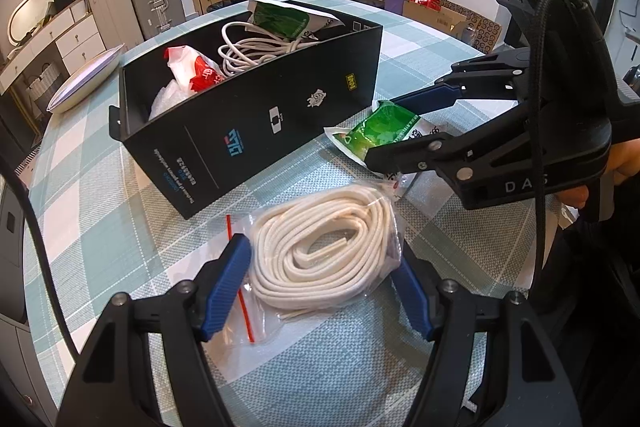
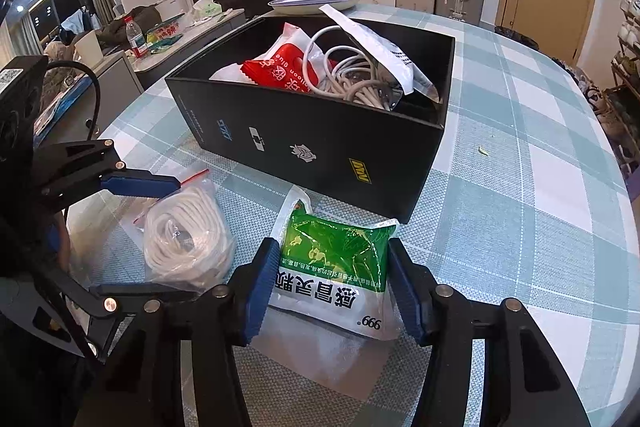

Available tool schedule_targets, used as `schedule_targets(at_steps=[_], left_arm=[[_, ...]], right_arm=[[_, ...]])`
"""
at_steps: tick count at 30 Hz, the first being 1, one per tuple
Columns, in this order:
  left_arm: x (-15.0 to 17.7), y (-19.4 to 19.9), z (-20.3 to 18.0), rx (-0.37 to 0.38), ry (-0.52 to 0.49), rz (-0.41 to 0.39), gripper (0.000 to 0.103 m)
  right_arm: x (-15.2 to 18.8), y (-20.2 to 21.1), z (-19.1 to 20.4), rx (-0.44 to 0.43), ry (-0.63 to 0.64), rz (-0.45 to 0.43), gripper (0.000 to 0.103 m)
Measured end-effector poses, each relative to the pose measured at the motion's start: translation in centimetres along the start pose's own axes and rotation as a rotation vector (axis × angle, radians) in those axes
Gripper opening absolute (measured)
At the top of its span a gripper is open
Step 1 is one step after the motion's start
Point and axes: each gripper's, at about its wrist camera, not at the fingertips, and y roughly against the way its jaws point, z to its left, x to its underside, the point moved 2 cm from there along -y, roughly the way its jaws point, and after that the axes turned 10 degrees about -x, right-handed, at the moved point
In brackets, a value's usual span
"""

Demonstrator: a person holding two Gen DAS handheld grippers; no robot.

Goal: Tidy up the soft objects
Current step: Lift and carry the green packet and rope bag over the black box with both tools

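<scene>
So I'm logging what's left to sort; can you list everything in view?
black box: one, black, mid-table, open.
red-white packet: one, in the box's left part.
white cable: one coiled bundle, in the box.
green-white pouch in box: one, far end.
bagged white cord: one, clear zip bag, on the table before the box.
green-white pouch: one, on the table beside the cord.
plate: one, white, behind the box.
checked tablecloth: one, teal-white.
left hand-held gripper: open, around the cord.
right hand-held gripper: open, around the pouch.
</scene>
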Motion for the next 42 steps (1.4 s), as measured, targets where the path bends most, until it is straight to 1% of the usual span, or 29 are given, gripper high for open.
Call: schedule_targets(at_steps=[3,10,17,18,19,20,21,24,26,27,30,33,36,39,40,42], left_arm=[[-0.1,0.2,0.2,0.004,0.003,-0.006,0.069],[-0.3,1.1,0.8,0.020,0.022,-0.038,0.063],[-0.1,1.0,0.6,0.009,0.009,-0.032,0.063],[-0.1,0.9,0.7,0.006,0.010,-0.033,0.067],[-0.2,0.8,0.7,0.002,0.017,-0.032,0.078],[-0.3,0.6,0.7,-0.004,0.027,-0.030,0.082],[-0.3,0.4,0.9,-0.011,0.039,-0.028,0.084],[-0.5,-0.4,1.6,0.001,0.096,-0.005,0.085],[-0.5,-1.1,2.1,0.007,0.142,0.028,0.090],[-0.5,-1.5,2.2,-0.007,0.153,0.044,0.092],[-0.6,-2.0,1.9,-0.031,0.158,0.057,0.096],[-0.7,-2.4,1.4,-0.057,0.159,0.057,0.097],[-0.8,-2.7,0.9,-0.098,0.146,0.055,0.095],[-1.1,-2.6,0.1,-0.090,0.129,0.034,0.083],[-1.1,-2.5,-0.1,-0.088,0.115,0.024,0.075],[-1.1,-2.3,-0.2,-0.081,0.102,0.018,0.070]], right_arm=[[-0.1,0.5,-0.2,-0.010,0.000,-0.012,0.055],[-0.2,2.3,-0.2,-0.027,0.030,-0.067,0.055],[-0.2,2.9,-0.1,-0.035,0.040,-0.079,0.055],[-0.2,2.8,-0.1,-0.035,0.039,-0.078,0.055],[-0.3,2.8,-0.1,-0.035,0.039,-0.077,0.055],[-0.2,2.8,-0.1,-0.035,0.038,-0.077,0.055],[-0.2,2.8,-0.2,-0.033,0.038,-0.076,0.055],[-0.2,2.8,-0.1,-0.032,0.039,-0.076,0.055],[-0.1,2.8,-0.1,-0.032,0.039,-0.075,0.055],[-0.1,2.8,-0.2,-0.032,0.038,-0.075,0.055],[0.0,2.7,-0.2,-0.035,0.037,-0.073,0.055],[0.1,2.7,-0.2,-0.036,0.036,-0.072,0.055],[0.2,2.7,-0.2,-0.037,0.036,-0.072,0.055],[0.1,2.7,-0.1,-0.042,0.039,-0.075,0.055],[0.2,2.7,-0.1,-0.044,0.041,-0.076,0.055],[0.2,2.8,0.2,-0.050,0.048,-0.085,0.055]])
